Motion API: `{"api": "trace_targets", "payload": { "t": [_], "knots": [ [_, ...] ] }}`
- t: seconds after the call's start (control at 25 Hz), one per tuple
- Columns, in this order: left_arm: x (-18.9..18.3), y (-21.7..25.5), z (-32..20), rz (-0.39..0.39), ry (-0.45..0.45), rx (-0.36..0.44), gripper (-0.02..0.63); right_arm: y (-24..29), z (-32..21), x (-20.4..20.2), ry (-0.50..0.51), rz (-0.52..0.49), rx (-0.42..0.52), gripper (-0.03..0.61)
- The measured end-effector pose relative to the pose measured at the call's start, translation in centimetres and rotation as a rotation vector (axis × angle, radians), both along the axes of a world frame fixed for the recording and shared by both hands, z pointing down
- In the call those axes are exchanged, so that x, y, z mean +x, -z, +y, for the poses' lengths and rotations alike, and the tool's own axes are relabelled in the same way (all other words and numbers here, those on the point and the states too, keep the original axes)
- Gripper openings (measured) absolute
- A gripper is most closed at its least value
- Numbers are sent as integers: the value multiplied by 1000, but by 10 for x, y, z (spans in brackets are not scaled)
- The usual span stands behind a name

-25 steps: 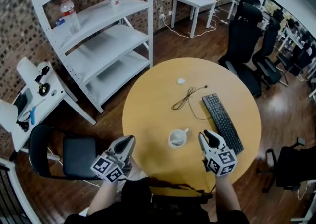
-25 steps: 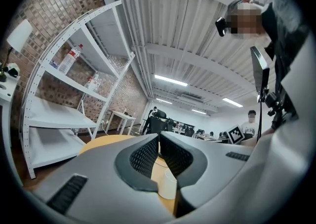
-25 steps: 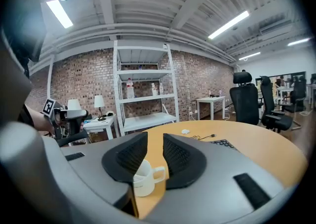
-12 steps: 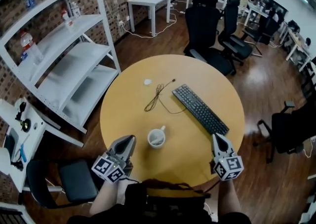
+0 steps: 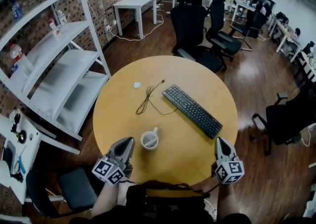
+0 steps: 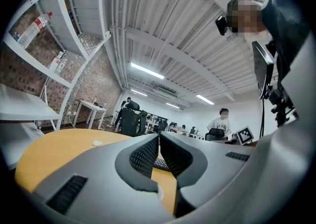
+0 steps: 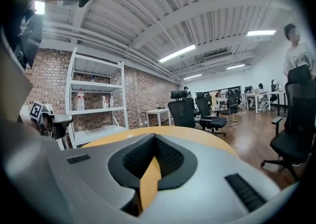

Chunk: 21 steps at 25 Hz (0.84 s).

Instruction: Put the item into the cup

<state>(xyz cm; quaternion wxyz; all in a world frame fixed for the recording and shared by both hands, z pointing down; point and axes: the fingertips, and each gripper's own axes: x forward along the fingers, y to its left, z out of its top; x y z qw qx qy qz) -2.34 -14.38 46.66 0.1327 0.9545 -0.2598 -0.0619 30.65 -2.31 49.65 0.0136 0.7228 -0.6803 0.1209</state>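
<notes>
A white cup [image 5: 149, 140] stands on the round yellow table [image 5: 123, 119] near its front edge, and I cannot see inside it. A small white item [image 5: 137, 85] lies far back on the left, apart from the cup. My left gripper [image 5: 129, 140] hovers just left of the cup, shut with nothing between its jaws. At the table's front right edge, well clear of the cup, my right gripper [image 5: 218, 140] is also shut and empty. In the left gripper view [image 6: 159, 135] and the right gripper view [image 7: 154, 136] the jaw tips meet.
A black keyboard [image 5: 192, 110] lies slantwise right of centre, with a dark cable [image 5: 145, 98] coiled to its left. A white shelf rack [image 5: 54, 65] stands at the left. Black office chairs [image 5: 197, 25] stand behind the table, one at right [image 5: 286, 119], one at front left [image 5: 74, 183].
My right gripper has shut and drawn away from the cup to the table's right edge. The head view has swung, so the table sits further left. The left gripper holds its place.
</notes>
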Motion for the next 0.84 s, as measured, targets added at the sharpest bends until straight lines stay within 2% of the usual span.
{"api": "trace_targets", "payload": {
  "t": [0.56,0.84],
  "knots": [
    [-24,1,2,-9,70,-3,5,4,-16,-12,57,13,13,2],
    [-18,3,7,-4,65,-4,5,6,-21,-16,72,1,27,2]
  ]
}}
